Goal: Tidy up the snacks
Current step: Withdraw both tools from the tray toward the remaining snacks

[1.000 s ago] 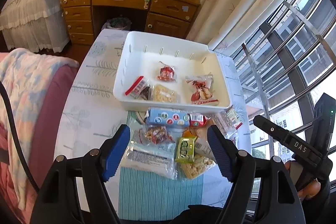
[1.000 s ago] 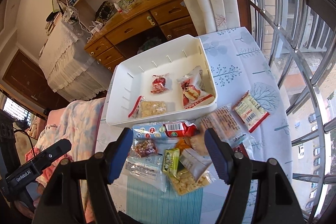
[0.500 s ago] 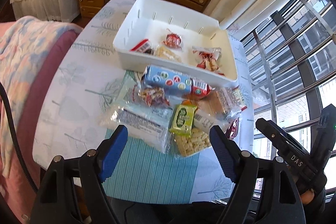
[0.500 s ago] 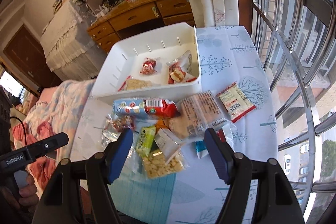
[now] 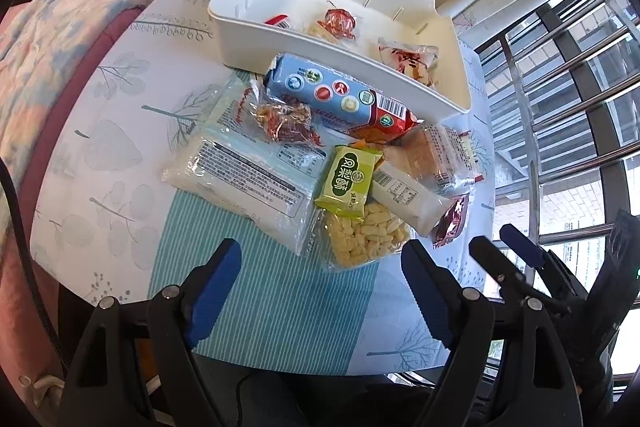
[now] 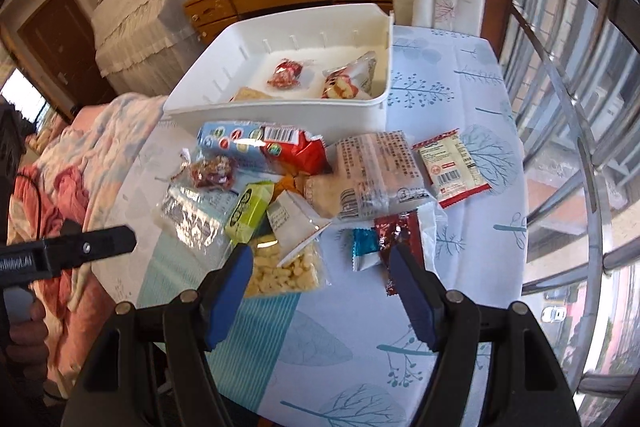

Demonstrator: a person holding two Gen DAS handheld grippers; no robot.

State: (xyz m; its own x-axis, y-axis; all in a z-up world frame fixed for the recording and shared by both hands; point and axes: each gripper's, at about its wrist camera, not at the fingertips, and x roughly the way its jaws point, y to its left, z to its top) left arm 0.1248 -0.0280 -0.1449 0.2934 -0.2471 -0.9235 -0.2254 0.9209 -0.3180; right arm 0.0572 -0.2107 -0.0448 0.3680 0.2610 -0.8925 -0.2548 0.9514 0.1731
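I'm mid-approach: my left gripper [image 5: 320, 267], jaws opening and empty, hovers over the puffed-snack bag [image 5: 362, 233]; my right gripper [image 6: 320, 269] hangs wide, empty. Next, pinch it for the white bin [image 5: 248, 39].

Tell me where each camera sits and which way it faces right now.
Left wrist view: rides the left tongs, looking steeply down at the snack pile, green packet central; its blue fingers show, jaws opening on nothing, right tongs at the right edge.
Right wrist view: rides the right tongs, open, over the puffed-snack bag; left tongs' finger and a hand at left.
Shared: white bin, blue biscuit roll.
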